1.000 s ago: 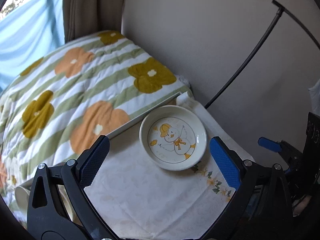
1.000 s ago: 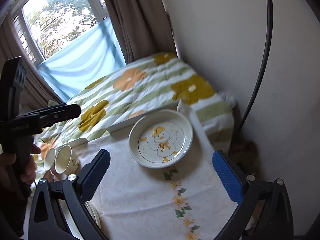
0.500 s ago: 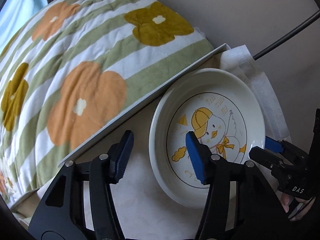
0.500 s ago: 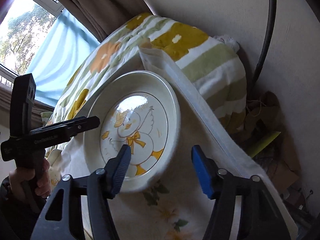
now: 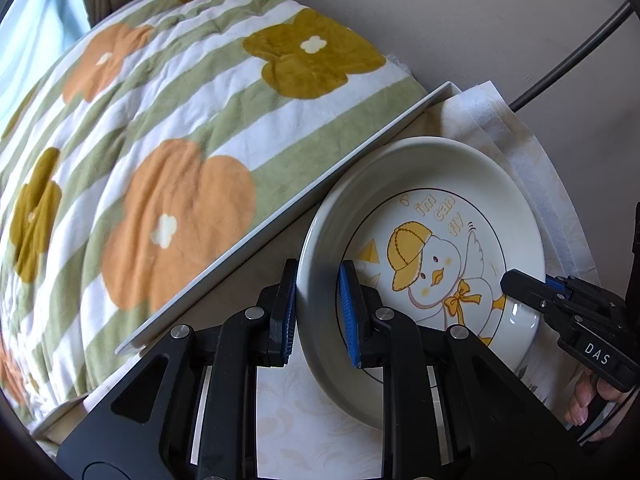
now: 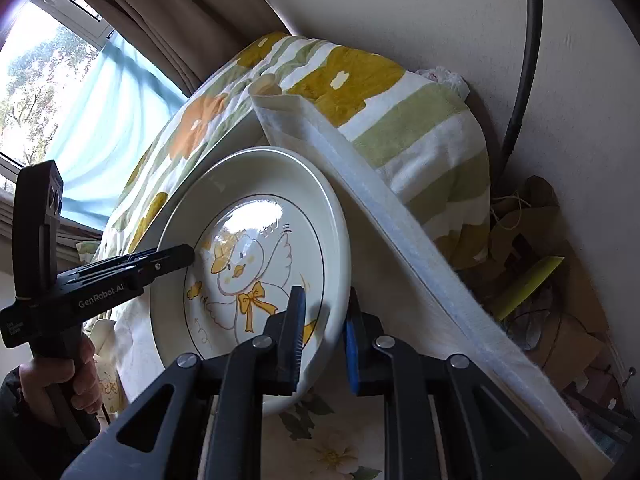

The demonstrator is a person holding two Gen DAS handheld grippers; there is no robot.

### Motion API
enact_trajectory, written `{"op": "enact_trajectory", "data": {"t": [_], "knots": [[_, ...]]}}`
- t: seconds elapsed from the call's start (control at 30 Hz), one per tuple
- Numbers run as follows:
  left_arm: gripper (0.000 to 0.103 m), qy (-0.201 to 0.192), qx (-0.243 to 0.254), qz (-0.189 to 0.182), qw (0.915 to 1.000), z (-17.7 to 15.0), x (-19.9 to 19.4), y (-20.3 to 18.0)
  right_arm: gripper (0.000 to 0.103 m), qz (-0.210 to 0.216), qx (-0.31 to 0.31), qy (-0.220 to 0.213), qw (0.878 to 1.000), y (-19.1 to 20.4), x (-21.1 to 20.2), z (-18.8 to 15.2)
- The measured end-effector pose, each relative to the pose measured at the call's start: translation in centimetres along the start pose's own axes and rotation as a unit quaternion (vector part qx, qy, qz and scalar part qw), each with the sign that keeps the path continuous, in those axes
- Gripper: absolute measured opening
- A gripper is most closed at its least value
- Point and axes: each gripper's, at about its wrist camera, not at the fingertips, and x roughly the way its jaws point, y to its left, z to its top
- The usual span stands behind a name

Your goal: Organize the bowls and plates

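Now the plate sits between both grippers, left gripper and right gripper each closing on opposite rims.

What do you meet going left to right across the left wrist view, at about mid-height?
Flowered blanket → white board edge → left claw shut on the rim of the duck plate → right claw on the plate's opposite rim.

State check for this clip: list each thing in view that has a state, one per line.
Duck plate: upright, empty, on the tablecloth, gripped at opposite rims.
Left gripper: closing, pads pressing on the plate's rim.
Right gripper: shut on the plate's rim.
Flower blanket: spread beside the table.
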Motion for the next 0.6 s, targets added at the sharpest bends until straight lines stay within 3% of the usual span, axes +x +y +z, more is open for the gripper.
{"op": "enact_trajectory", "data": {"t": [0.27,0.6], "knots": [[0.017,-0.017,-0.007,-0.002,0.9998,-1.2,-2.5,-0.6,0.017,0.014,-0.009,-0.013,1.000,0.4,-1.9,0.1],[0.017,-0.073,-0.029,0.005,0.9969,-5.5,-11.3,-1.4,0.017,0.034,-0.077,-0.035,0.996,4.2,-8.6,-0.9]]}}
